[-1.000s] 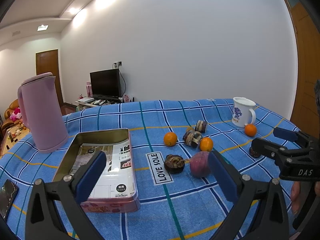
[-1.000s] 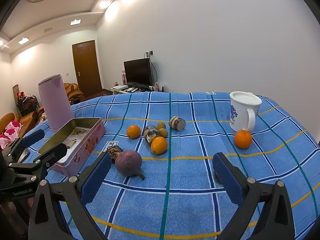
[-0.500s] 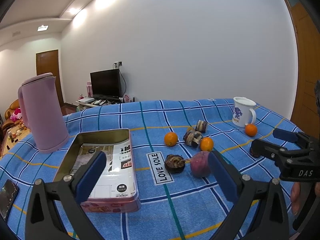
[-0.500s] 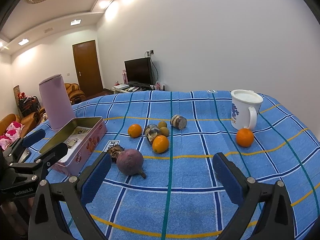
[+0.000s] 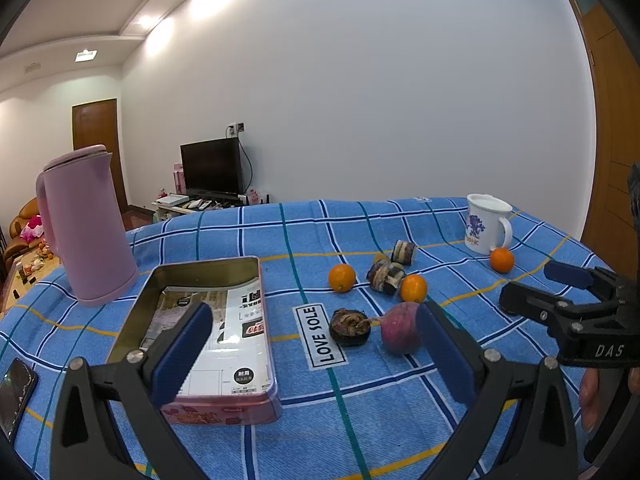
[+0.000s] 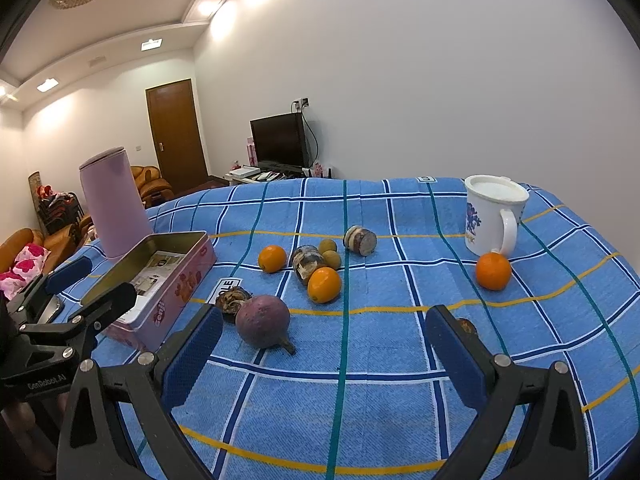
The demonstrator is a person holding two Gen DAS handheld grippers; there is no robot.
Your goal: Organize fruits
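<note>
Both claws are spread wide, nothing gripped; no fruit has been picked yet, so the approach step is judged in hand. Left claw [image 5: 314,354]: tin [image 5: 200,276] sits under its left pad, empty of fruit. Purple fruit [image 5: 400,327] lies just inside its right pad. Right claw [image 6: 324,354]: same purple fruit [image 6: 263,321] is just ahead of its left pad, oranges [image 6: 324,284] farther ahead on the counter [image 6: 380,380]. Next move calls for centring one claw over the purple fruit, clenching, then carrying it to the tin. One small dark item [image 6: 466,325] behind the right pad is mostly hidden; type can't be told.
</note>
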